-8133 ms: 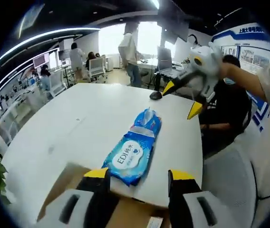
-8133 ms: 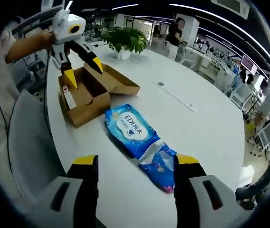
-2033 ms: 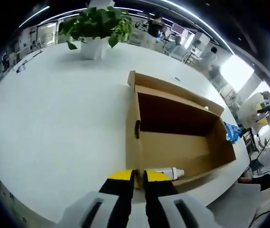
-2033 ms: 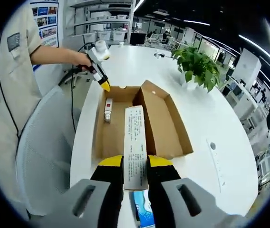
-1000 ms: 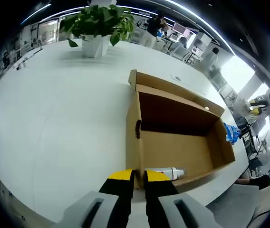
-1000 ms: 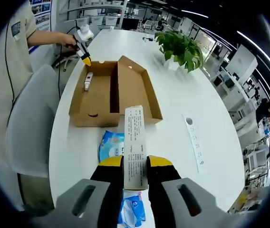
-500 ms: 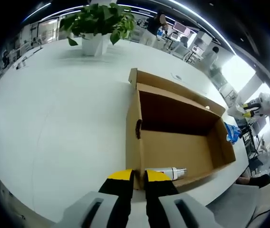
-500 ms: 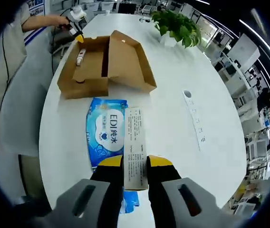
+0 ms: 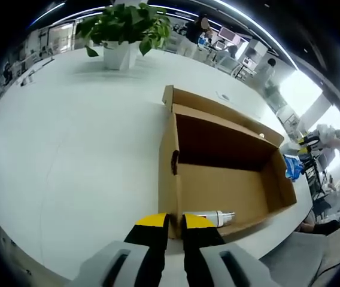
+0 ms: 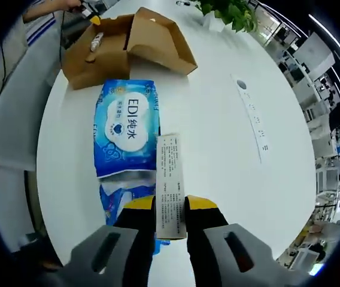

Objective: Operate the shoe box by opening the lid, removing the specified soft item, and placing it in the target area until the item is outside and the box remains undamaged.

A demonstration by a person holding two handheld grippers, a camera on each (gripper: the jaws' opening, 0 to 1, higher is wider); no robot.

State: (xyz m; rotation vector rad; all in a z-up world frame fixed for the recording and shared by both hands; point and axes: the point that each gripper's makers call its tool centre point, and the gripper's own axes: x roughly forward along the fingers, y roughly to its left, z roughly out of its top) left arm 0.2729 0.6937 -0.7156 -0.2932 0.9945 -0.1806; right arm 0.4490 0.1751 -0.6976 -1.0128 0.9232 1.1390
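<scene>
White office surface point(image 10: 218, 119), open shoe box point(image 9: 230, 173), wipes out

Left hand-held gripper point(image 9: 170, 222) clenched on box's near wall, small bottle point(image 9: 212, 216) inside. Right hand-held gripper point(image 10: 171, 206) grasping a printed white carton point(image 10: 170, 182) over the surface; blue wipes pack point(image 10: 127, 128) lies flat just outside the box

left gripper point(image 9: 171, 219): two black jaws with yellow tips, on pale grey housings with dark slots, rising from 6 o'clock.
right gripper point(image 10: 171, 203): same build, black jaws, yellow tips, grey housings with dark oval slots.
right gripper seen from the left gripper view point(image 9: 309, 142): white body with a yellow and black tip at 3 o'clock, blurred.
sleeve point(image 10: 31, 33): pale with blue stripes, at 10 o'clock; possibly a work shirt.
</scene>
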